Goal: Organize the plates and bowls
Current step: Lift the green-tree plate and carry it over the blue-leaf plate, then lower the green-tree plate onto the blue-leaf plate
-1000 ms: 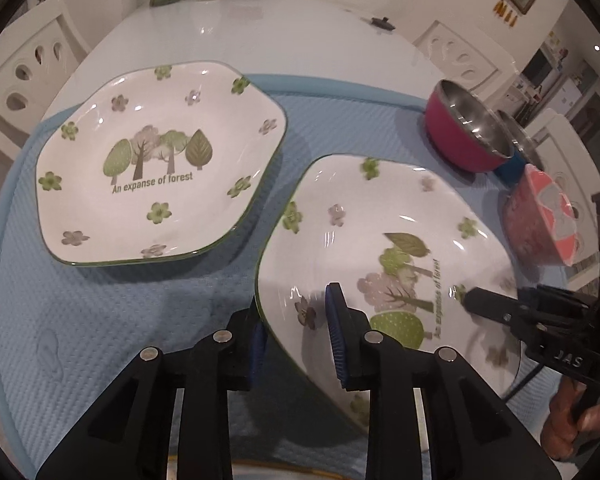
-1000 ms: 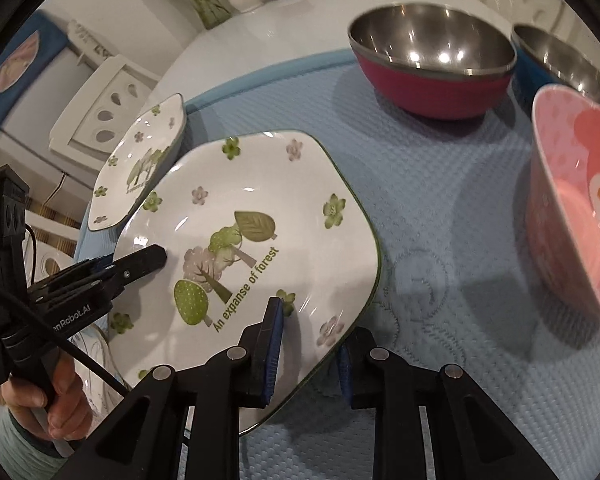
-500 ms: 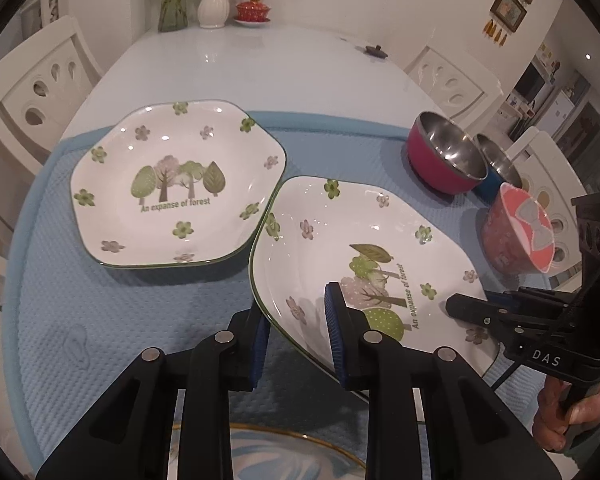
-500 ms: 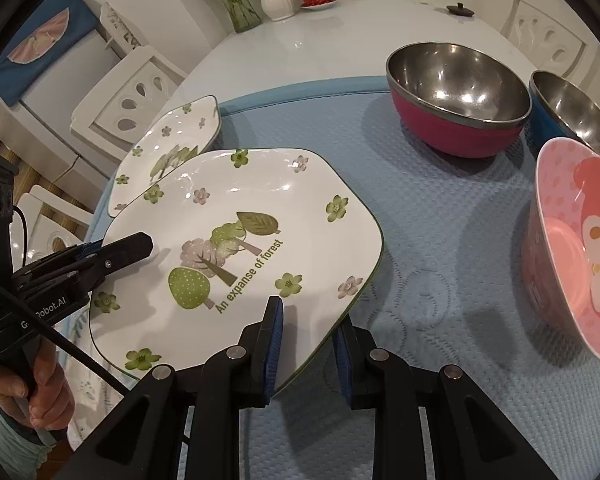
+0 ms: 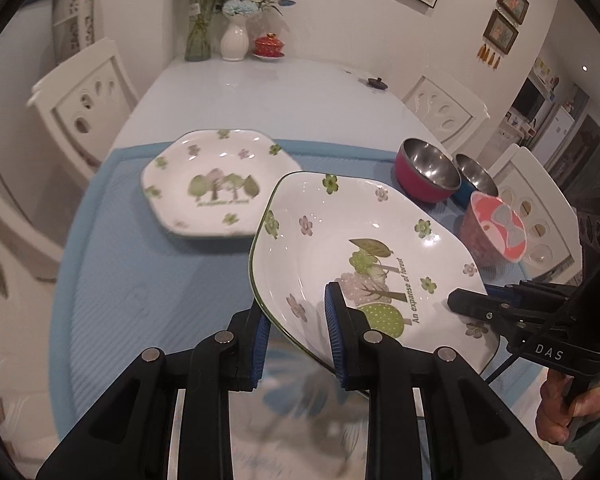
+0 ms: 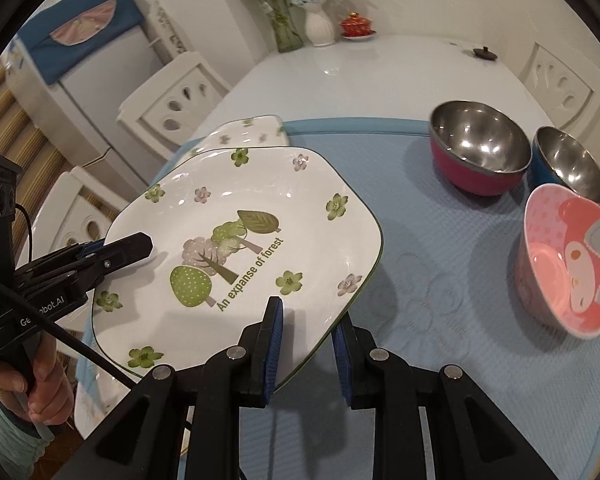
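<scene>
A white forest-print plate [image 5: 364,252] [image 6: 252,224] is held in the air above the blue mat, tilted. My left gripper [image 5: 296,340] is shut on its near-left rim. My right gripper [image 6: 306,338] is shut on its opposite rim and also shows in the left wrist view [image 5: 472,304]. The left gripper shows in the right wrist view [image 6: 136,246]. A second matching plate [image 5: 216,188] [image 6: 252,130] lies flat on the mat behind. A red steel bowl [image 6: 476,156], a blue steel bowl [image 6: 568,164] and a pink cartoon bowl [image 6: 568,260] stand at the right.
The blue mat [image 5: 140,280] covers the near end of a white table [image 5: 268,96]. Another patterned plate [image 5: 292,420] lies below the held one, blurred. White chairs [image 5: 88,92] flank the table. A vase [image 5: 234,38] and a red lidded cup [image 5: 269,45] stand at the far end.
Both grippers have lifted the forest plate off the mat and pulled it back toward the near edge. The second plate and the bowls have stayed in place.
</scene>
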